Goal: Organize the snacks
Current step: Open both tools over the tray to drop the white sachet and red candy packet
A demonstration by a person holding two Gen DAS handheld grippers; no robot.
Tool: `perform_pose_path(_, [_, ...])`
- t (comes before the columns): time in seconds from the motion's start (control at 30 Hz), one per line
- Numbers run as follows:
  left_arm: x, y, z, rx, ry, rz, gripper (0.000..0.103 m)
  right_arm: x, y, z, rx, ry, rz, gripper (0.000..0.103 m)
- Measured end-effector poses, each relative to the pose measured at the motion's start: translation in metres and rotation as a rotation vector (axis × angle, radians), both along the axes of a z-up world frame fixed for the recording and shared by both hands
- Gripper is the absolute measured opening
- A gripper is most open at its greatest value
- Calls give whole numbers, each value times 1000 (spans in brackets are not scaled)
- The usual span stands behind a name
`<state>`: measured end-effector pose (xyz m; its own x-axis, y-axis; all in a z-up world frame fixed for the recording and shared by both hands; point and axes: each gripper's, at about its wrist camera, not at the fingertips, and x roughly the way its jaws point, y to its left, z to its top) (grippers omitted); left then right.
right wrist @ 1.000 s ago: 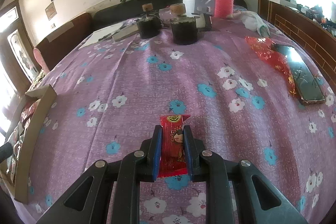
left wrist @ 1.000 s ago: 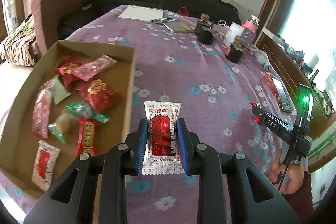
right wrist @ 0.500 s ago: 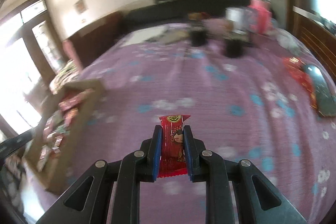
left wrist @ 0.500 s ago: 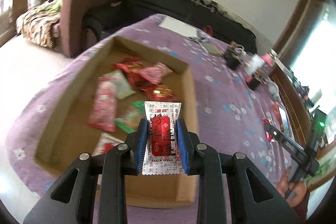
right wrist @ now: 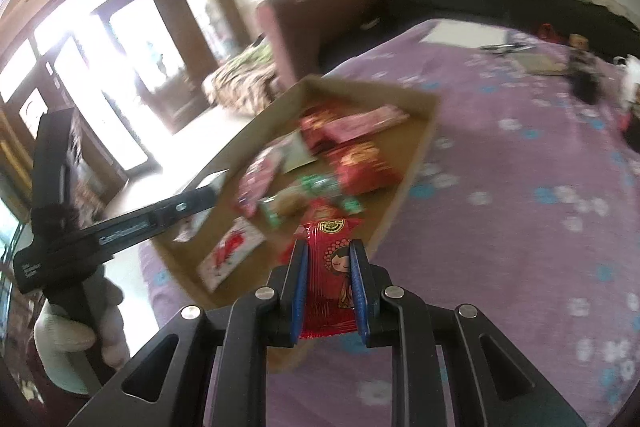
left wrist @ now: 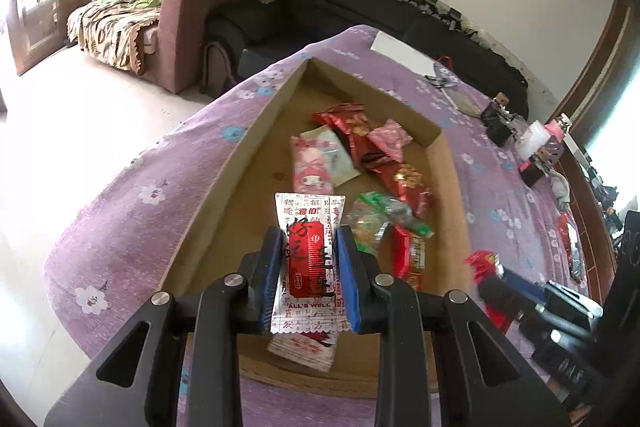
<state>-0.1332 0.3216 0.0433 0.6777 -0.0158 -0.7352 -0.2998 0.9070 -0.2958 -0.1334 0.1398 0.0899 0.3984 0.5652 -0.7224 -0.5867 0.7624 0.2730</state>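
Both hand-held grippers pinch snack packets above the cardboard box (left wrist: 256,147): left (left wrist: 310,279), right (right wrist: 330,287).

Snacks (left wrist: 400,183) in box (left wrist: 248,163) on table (left wrist: 120,211)

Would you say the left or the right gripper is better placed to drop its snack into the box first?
Left: the left gripper already holds its white packet over the cardboard box; the right gripper appears nearer its edge.

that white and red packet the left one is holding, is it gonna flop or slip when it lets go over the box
The white and red packet stands flat between the left hand-held gripper pads without drooping, so it is probably fairly stiff and light. Its glossy wrapper may slide a little. Released over the cardboard box, it should likely drop flat rather than roll.
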Motion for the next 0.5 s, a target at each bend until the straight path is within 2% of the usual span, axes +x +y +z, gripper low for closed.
perform_pose_path(0.27, [5,5,-7,11,13,-6,26,-3,49,-24,-59,28,74,19])
perform_pose_path(0.5, [6,5,-6,26,10,-15,30,-4,60,-36,-89,38,88,23])
